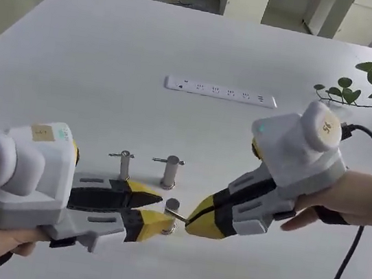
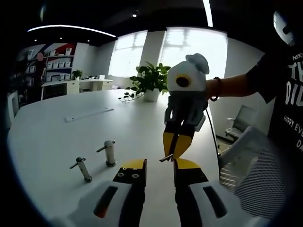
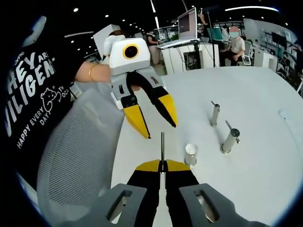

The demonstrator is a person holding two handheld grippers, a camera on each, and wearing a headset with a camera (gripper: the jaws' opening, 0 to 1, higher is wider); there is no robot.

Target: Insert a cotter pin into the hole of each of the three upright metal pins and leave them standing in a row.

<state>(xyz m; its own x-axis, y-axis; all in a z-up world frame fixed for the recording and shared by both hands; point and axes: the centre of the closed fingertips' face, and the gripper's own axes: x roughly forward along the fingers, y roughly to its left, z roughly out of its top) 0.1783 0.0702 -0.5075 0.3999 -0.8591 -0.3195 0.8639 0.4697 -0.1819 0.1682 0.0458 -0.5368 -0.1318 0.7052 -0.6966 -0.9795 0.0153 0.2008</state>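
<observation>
Third insertion, I judge: my right gripper [image 3: 162,166], closed on the cotter [image 3: 162,145], sits at three o'clock of the bare pin [image 1: 172,205]; my left gripper [image 1: 156,209], open and empty, at nine. Next I must aim it carefully.

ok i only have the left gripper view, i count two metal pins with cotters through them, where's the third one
observer: the third metal pin stands upright on the table just beside the right gripper, nearer to it than the other two.
operator: does it have a cotter in yet
observer: no, its top is bare. the cotter pin is clamped in the right gripper's shut jaws, its tip off to one side of that pin.
</observation>
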